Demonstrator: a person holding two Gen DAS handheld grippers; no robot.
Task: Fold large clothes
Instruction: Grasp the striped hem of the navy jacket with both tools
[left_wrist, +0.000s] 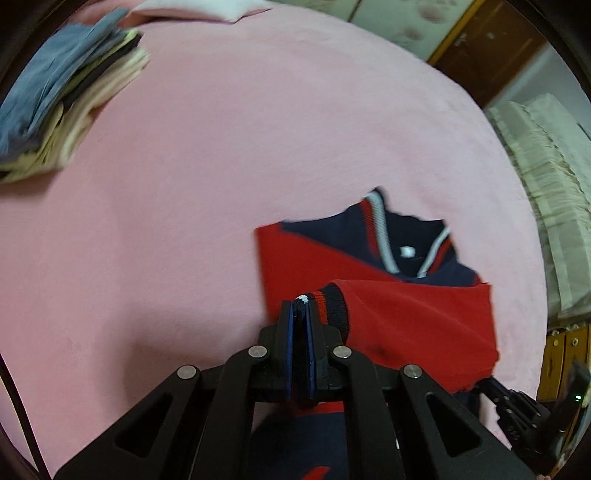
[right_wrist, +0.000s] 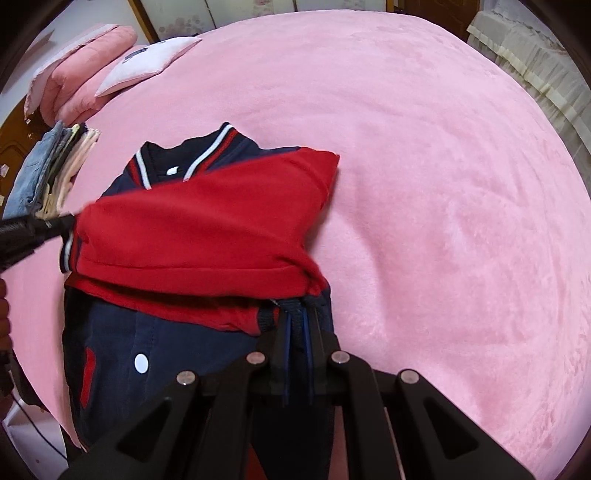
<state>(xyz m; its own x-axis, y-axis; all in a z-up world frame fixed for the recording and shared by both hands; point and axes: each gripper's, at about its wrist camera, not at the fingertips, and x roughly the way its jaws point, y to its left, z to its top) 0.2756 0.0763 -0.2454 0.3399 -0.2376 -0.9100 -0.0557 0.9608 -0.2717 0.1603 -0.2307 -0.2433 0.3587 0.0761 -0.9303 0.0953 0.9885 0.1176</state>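
Jacket (right_wrist: 207, 221), red/navy, lies on the pink bed (right_wrist: 443, 184), collar facing away from both cameras. Left hand-held gripper (left_wrist: 300, 314) is clamped on the striped cuff of a red sleeve (left_wrist: 417, 317) lying across the jacket. Right hand-held gripper (right_wrist: 298, 325) pinches navy fabric at the jacket's right edge. Stack of folded clothes (right_wrist: 55, 173) sits left of the jacket.
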